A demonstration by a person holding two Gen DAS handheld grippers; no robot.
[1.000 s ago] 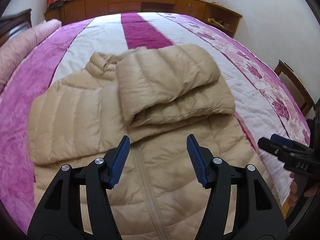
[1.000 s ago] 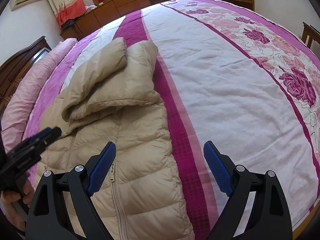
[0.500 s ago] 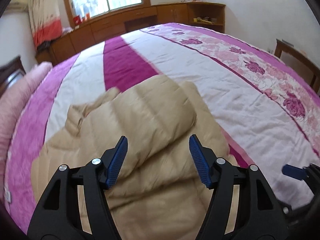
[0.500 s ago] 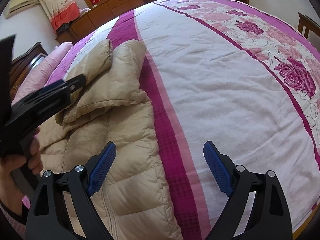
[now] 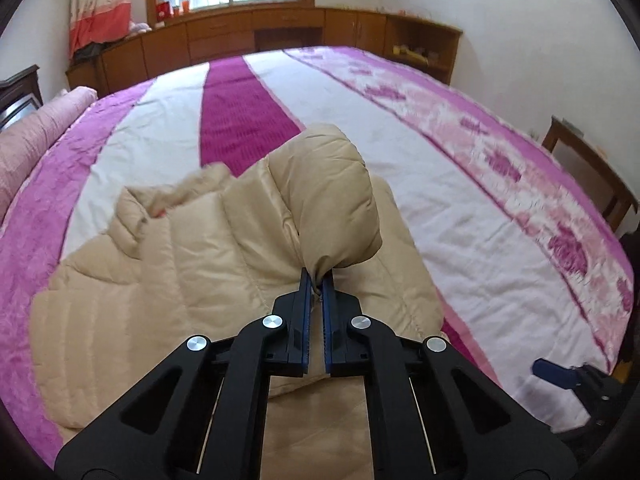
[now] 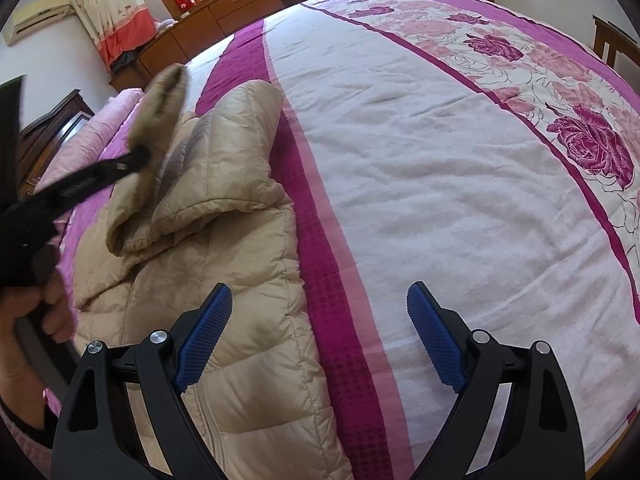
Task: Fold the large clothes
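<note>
A beige puffer jacket point(image 5: 160, 272) lies on the bed with its sleeves folded over the chest. In the left wrist view my left gripper point(image 5: 316, 280) has its jaws closing tight, and the blue pads pinch the end of one sleeve point(image 5: 332, 200), which bulges upward. The right wrist view shows that left gripper point(image 6: 136, 158) from the side, holding the raised sleeve point(image 6: 164, 96) above the jacket point(image 6: 224, 240). My right gripper point(image 6: 318, 312) stands wide open over the jacket's right edge near the zipper, with nothing pinched. Its blue tip point(image 5: 560, 376) shows at the lower right of the left wrist view.
A pink, white and magenta striped bedspread point(image 5: 400, 160) covers the bed. A pink bolster point(image 5: 36, 136) lies at the left, wooden cabinets point(image 5: 280, 36) run under the window, and a wooden chair point(image 5: 588, 168) stands at the right. A hand point(image 6: 52, 308) grips the left tool.
My left gripper moved forward over the jacket, shut on the sleeve end and lifted it. The right gripper stayed open in place.
</note>
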